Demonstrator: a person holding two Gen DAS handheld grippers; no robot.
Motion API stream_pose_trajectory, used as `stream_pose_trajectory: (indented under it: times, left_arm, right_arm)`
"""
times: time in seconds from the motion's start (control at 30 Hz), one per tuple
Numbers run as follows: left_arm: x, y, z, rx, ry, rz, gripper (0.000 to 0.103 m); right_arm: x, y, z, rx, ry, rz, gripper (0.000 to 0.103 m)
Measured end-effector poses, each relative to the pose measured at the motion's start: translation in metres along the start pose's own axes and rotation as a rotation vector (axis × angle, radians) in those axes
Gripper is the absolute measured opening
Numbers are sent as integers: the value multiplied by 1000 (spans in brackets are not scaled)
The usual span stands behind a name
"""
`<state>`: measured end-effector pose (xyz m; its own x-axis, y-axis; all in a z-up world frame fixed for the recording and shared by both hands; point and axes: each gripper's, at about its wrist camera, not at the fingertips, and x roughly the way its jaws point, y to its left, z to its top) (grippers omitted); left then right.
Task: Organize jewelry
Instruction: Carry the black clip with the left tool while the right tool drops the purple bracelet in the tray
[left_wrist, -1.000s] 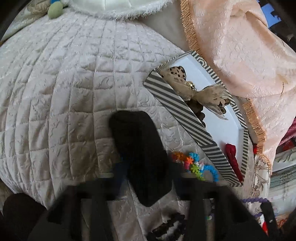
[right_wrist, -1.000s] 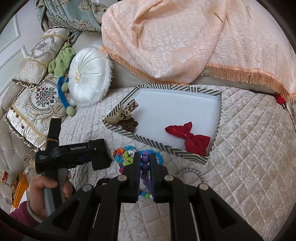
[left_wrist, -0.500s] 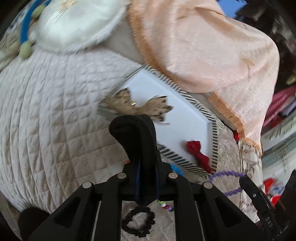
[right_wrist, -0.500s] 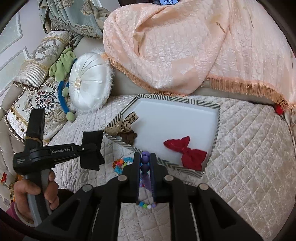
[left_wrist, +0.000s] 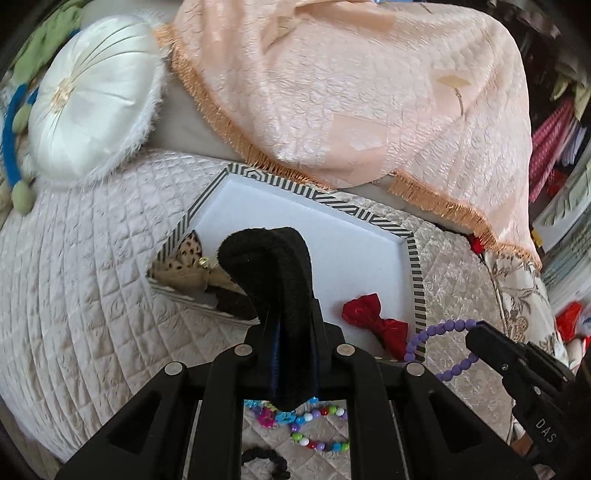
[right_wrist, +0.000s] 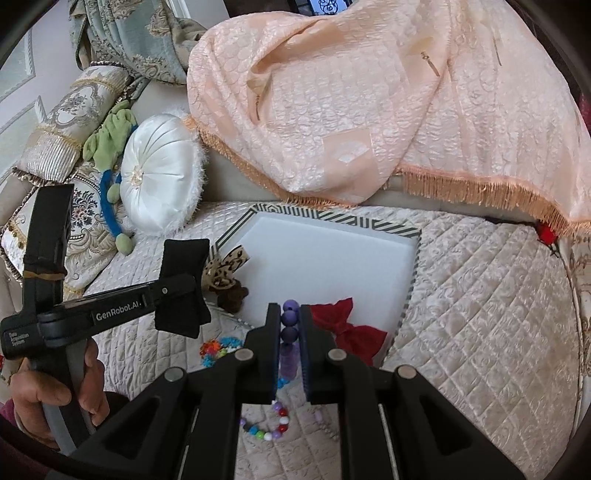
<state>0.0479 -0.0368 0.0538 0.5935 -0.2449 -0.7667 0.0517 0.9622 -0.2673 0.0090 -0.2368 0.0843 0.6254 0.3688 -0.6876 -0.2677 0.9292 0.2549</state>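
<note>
A: Taking the hexagonal white tray with the black-and-white striped rim as the marker, what has changed over the last second?

B: The left gripper has risen. A second ago it sat low over the cream quilted cover with the tray off to its right; now the tray lies straight beyond its fingertips. Its jaws are closed tight on a black fuzzy hair band, whose loop arches up past the tips. In the right wrist view the same gripper hangs just left of the tray, gripped by a hand.

A: And the right one?

B: The right gripper has lifted a little, from the loose beads toward the tray's near edge. Its jaws are nearly shut, pinching a purple round-bead bracelet; in the left wrist view that bracelet hangs as a ring beside the tray's near right corner.

A: What lies in the tray?

B: A red fabric bow at the near side, and a leopard-print bow with a dark brown fuzzy piece at the left corner; none of them has shifted. On the cover in front of the tray lie a multicoloured bead bracelet, a bright floral bead piece and a black scrunchie.
</note>
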Motion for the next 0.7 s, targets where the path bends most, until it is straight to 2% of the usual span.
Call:
stream_pose_trajectory:
  times: [0.37,0.7]
  left_arm:
    - [30,-19,10,73,14,49,0]
    - [68,-22,18,76,60,37,0]
  right_arm:
    - [16,-20,20,13,0,-31,9]
    - [62,-35,32,27,47,-47,9]
